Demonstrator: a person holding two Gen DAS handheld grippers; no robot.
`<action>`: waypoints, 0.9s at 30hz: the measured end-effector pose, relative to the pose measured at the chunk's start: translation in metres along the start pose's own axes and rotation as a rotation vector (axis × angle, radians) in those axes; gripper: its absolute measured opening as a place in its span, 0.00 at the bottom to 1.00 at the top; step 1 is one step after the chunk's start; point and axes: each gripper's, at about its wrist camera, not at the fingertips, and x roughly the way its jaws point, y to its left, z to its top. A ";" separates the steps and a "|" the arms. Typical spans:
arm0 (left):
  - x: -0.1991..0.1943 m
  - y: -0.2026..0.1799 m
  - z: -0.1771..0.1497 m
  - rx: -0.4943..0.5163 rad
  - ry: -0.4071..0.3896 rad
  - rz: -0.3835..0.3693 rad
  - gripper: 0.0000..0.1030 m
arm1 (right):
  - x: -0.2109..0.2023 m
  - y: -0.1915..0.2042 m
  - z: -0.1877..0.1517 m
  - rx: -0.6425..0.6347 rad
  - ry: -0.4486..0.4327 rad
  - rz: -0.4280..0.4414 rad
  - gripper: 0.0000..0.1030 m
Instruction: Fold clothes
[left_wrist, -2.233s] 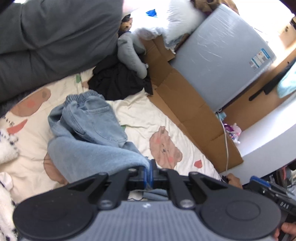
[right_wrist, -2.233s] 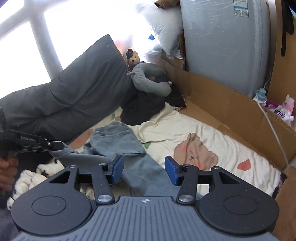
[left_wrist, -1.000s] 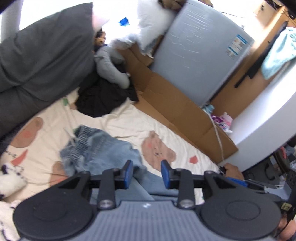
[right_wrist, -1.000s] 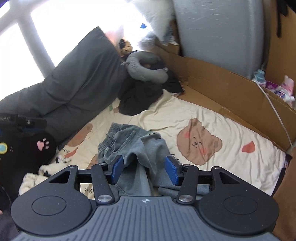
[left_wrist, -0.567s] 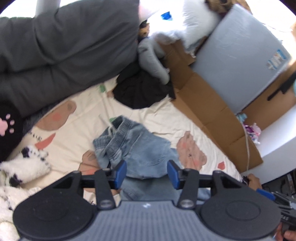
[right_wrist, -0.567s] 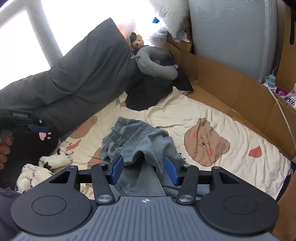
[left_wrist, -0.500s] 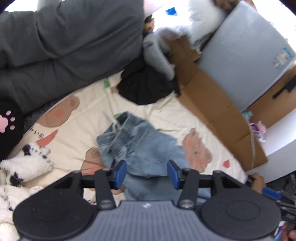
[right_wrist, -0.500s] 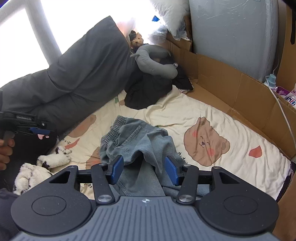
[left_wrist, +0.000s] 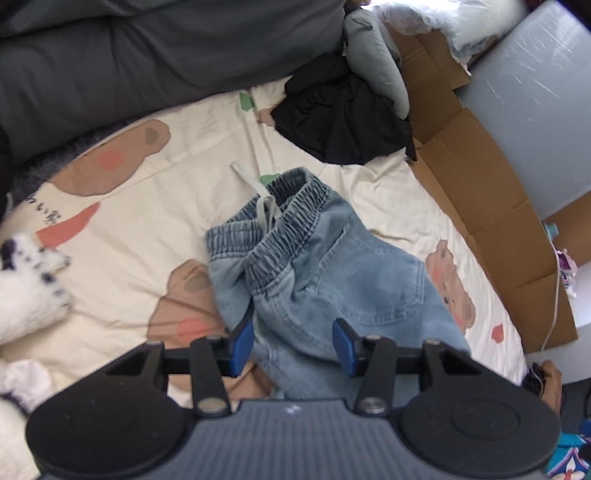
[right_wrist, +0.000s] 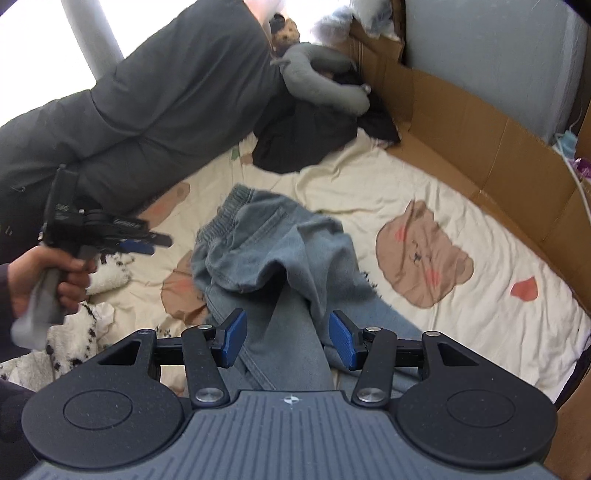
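jeans: our light blue denim pair (left_wrist: 325, 280) is lying crumpled on the cream bear-print sheet (left_wrist: 155, 221), elastic waistband on the far side, one leg flopped back over the seat and the other running toward us under the grippers.
left gripper: left gripper (left_wrist: 293, 341) has just let its jaws out partway; they hang spread over the jeans and grip nothing.
right gripper: right gripper (right_wrist: 288, 338) is also released, a denim leg lying between the blue pads with no squeeze on it.
what could bite us: if we close on that flopped-over leg we'll probably pinch two layers at once and drag the whole bundle instead of one edge. The white drawstring (left_wrist: 258, 192) trails loose and could get tucked into a fold.
room: lots of bare sheet to the right, toward the cardboard wall (right_wrist: 480, 147).
tight spots: the black garment (left_wrist: 343, 122) sits just beyond the waistband, the grey duvet (left_wrist: 147, 48) hems in the far left, and the fluffy spotted thing (right_wrist: 85, 332) crowds the near left.
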 end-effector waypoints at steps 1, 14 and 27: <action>0.007 0.001 0.000 -0.012 -0.002 -0.007 0.48 | 0.003 0.000 -0.001 -0.006 0.006 0.004 0.55; 0.099 0.034 -0.003 -0.204 0.009 -0.099 0.48 | 0.022 -0.025 -0.004 0.130 0.066 -0.033 0.55; 0.115 0.075 -0.018 -0.401 -0.045 -0.257 0.19 | 0.074 0.014 0.006 -0.088 0.033 -0.061 0.54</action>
